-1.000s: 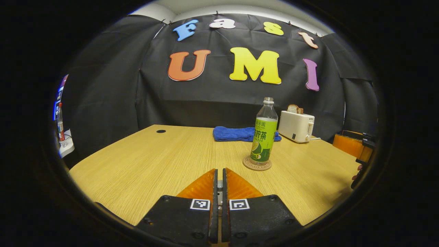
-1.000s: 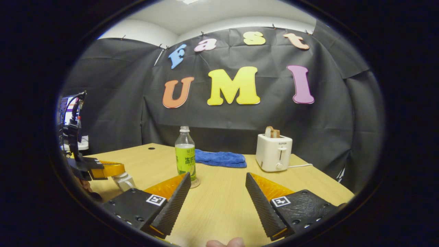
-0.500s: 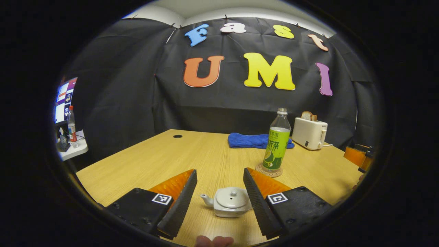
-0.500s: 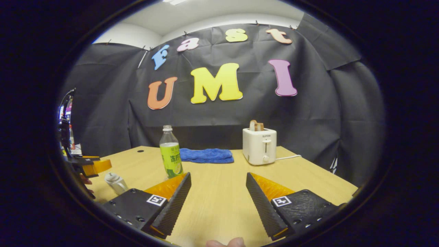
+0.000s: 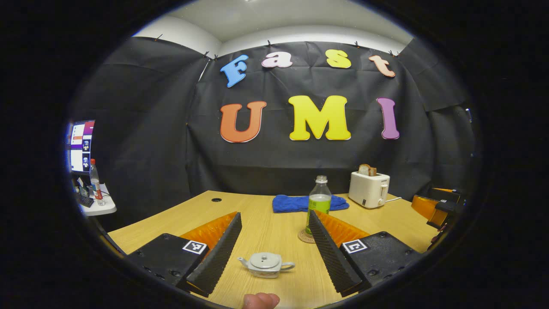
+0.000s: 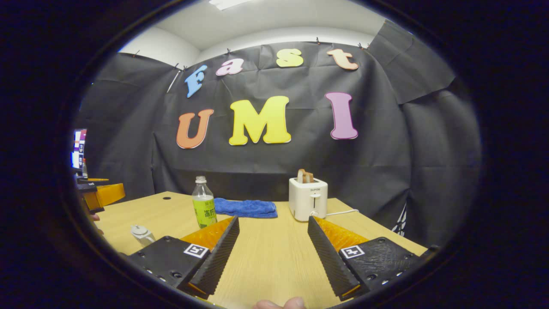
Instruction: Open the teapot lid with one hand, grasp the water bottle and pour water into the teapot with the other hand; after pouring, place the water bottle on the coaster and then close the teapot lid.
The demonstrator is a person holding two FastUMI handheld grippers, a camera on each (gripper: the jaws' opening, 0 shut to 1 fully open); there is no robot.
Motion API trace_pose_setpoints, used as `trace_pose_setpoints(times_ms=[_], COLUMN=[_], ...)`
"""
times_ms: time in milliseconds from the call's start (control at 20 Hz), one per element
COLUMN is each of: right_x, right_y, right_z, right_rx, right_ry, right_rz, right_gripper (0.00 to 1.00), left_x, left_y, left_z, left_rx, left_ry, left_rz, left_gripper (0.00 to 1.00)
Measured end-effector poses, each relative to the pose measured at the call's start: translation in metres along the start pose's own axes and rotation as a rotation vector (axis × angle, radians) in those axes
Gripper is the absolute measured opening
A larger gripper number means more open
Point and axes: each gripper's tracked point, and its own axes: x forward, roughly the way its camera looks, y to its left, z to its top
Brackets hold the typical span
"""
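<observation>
A small white teapot (image 5: 266,265) stands on the wooden table (image 5: 188,216) with its lid (image 5: 264,258) on. My left gripper (image 5: 275,213) hangs open above and behind it, touching nothing. The clear water bottle (image 5: 318,204) with a green label stands upright on a round coaster (image 5: 303,236) further back, partly behind one finger. In the right gripper view, my right gripper (image 6: 272,219) is open and empty, with the bottle (image 6: 203,208) ahead on the left and the teapot (image 6: 142,234) nearer at the left edge. The left gripper (image 6: 101,195) shows at the far left.
A white toaster (image 5: 369,189) holding bread stands at the back right beside a folded blue towel (image 5: 296,203). The right gripper (image 5: 437,210) shows at the table's right edge. A side shelf with a bottle and a screen (image 5: 81,146) lies beyond the table's left side.
My left gripper went from shut to open, then rose and drew back, so the teapot came into view and now looks smaller. The right gripper also pulled back and stayed open.
</observation>
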Motion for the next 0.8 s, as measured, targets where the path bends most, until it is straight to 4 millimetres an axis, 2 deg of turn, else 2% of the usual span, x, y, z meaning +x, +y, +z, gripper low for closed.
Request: trace_pose_setpoints(times_ms=[150, 350, 600, 800], right_x=[-0.014, -0.031, -0.037, -0.037], right_y=[-0.006, 0.004, 0.020, 0.030], right_z=[0.009, 0.008, 0.015, 0.018], right_rx=[-0.011, -0.028, -0.043, -0.039], right_ry=[-0.021, -0.035, -0.052, -0.061], right_rz=[-0.016, -0.011, -0.007, 0.004], right_gripper=[0.95, 0.96, 0.96, 0.98], left_x=[-0.012, -0.023, -0.028, -0.029], left_y=[-0.017, -0.028, -0.032, -0.024], left_z=[0.000, 0.000, 0.003, 0.005], left_rx=[0.019, 0.010, 0.007, -0.004], left_ry=[-0.005, -0.022, -0.034, -0.038], left_rz=[-0.019, -0.039, -0.054, -0.041], left_gripper=[0.98, 0.99, 0.98, 0.98])
